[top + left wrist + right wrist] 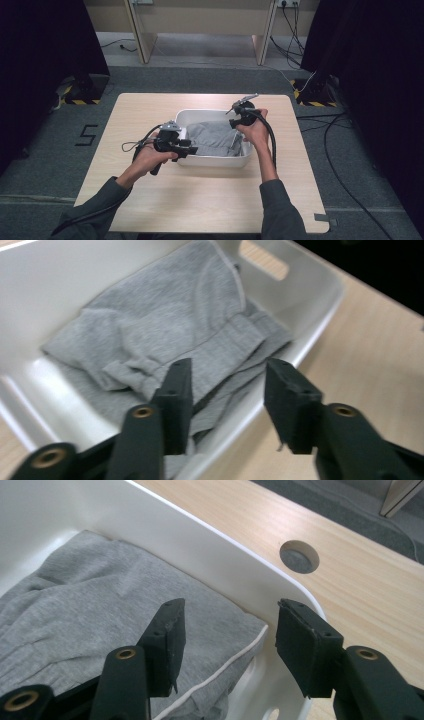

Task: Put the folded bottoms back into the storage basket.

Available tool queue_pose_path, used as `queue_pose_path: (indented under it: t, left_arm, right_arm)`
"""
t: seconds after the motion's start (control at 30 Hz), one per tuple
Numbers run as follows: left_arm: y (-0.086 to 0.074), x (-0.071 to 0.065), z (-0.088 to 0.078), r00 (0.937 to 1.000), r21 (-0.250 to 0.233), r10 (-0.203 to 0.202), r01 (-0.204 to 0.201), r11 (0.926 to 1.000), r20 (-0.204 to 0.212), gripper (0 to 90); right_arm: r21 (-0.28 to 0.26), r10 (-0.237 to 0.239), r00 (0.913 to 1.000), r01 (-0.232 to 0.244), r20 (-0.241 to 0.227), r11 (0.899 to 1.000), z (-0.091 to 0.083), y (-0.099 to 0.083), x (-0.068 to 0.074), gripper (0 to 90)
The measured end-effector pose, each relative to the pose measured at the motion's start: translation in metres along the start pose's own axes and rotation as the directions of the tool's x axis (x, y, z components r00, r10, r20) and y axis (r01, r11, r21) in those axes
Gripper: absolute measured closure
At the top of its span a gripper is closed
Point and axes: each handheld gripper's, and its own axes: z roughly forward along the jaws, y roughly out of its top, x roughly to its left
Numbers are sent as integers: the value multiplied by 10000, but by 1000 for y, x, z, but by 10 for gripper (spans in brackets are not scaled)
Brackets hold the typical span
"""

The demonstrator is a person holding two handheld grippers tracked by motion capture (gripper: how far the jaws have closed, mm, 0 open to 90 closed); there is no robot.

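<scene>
Here, the left hand-held gripper [187, 149] is seen in the high view at the 9 o'clock end of a white plastic tub [218, 161], gripped by the person's left hand [150, 155]. In the left gripper view its two black jaws are spread apart with a clear gap between them; nothing is pinched. One jaw hangs above the grey garment [175, 335], the other above the tub's rim [320, 325], and no contact with either can be made out.

The right hand-held gripper [236, 116] is held at the 3 o'clock end of the tub by the right hand [256, 131], with its cable trailing down along the forearm. In the right gripper view its jaws are likewise parted and hold nothing: one is placed over the folded edge of the garment [100, 610], the other outside the white wall [210, 550], so the rim is straddled without being pressed.

The garment, a soft grey knitted piece with a pale piped hem, is laid crumpled and loosely folded inside the tub, covering most of its floor. A slot handle [263, 260] is cut into the tub's far end wall in the left gripper view. The tub is set near the middle of the light wooden bench [200, 200], toward 12 o'clock of the person. A round cable hole [299, 556] is let into the benchtop just beyond the tub.
</scene>
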Motion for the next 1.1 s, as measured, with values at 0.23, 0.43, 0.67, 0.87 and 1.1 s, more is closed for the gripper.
queue_pose_path:
  t: [0.23, 0.43, 0.67, 0.87, 1.1]
  left_arm:
    - [-9, -20, -18, 9990, -335, 339, -329, 9989, 295, 373]
    - [-18, -36, -30, 9965, -555, 586, -553, 9969, 604, 333]
    - [-25, -52, -40, 9941, -857, 881, -826, 9929, 628, 322]
    - [-34, -59, -41, 9935, -920, 983, -928, 9914, 572, 293]
    - [-45, -60, -41, 9964, -1301, 695, -627, 9895, 487, 241]
  right_arm:
    - [-593, 28, 9996, -45, -285, 9982, -20, -10, 4, 396]
    - [-996, -348, 9979, 292, -545, 9946, -41, -18, 19, 375]
    - [-1420, -701, 9959, 613, -578, 9880, -57, -28, 30, 376]
    - [-1664, -873, 9936, 744, -716, 9832, -64, -36, 37, 372]
    - [-1826, -866, 9919, 685, -926, 9808, -69, -44, 45, 367]
